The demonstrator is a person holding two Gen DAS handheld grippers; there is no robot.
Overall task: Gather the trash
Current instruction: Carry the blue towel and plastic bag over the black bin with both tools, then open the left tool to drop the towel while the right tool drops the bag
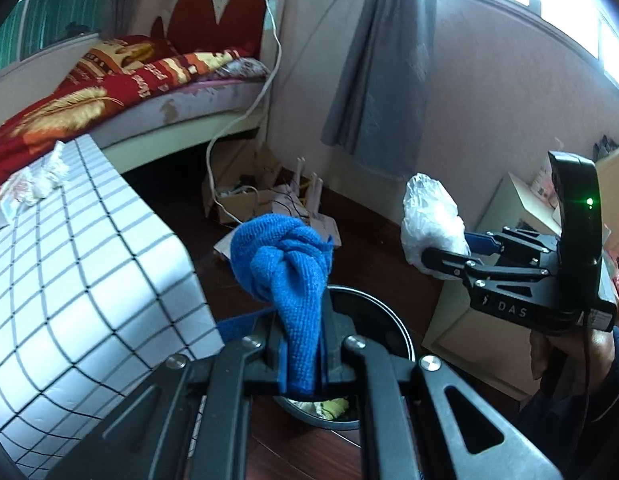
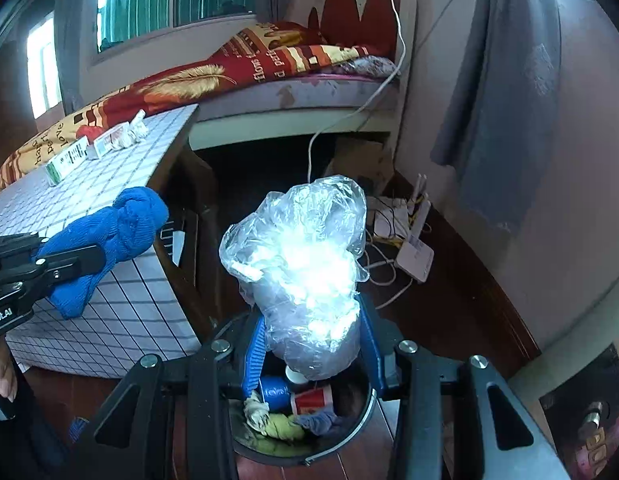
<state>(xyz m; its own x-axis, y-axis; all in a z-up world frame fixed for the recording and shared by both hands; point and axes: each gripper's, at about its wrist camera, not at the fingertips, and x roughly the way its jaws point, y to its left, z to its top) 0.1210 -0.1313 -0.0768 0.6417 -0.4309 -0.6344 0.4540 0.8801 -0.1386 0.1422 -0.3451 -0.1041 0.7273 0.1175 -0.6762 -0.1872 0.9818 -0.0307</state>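
Left wrist view: left gripper point(image 1: 303, 364) clamped tight on blue cloth point(image 1: 285, 264), poised over trash bin point(image 1: 393, 332) at 6 o'clock; crumpled paper point(image 1: 49, 172) and wrappers waiting on checkered tabletop point(image 1: 89, 280) at 9 o'clock.

Right wrist view: right gripper point(image 2: 313, 352) partly closed around clear plastic bag point(image 2: 305, 264), directly above bin already holding cups and scraps. Roughly midway: two drops pending, cartons point(image 2: 69, 160) at 10 o'clock uncollected.

Window daylight, bag point(image 2: 305, 276) glare, fisheye edges
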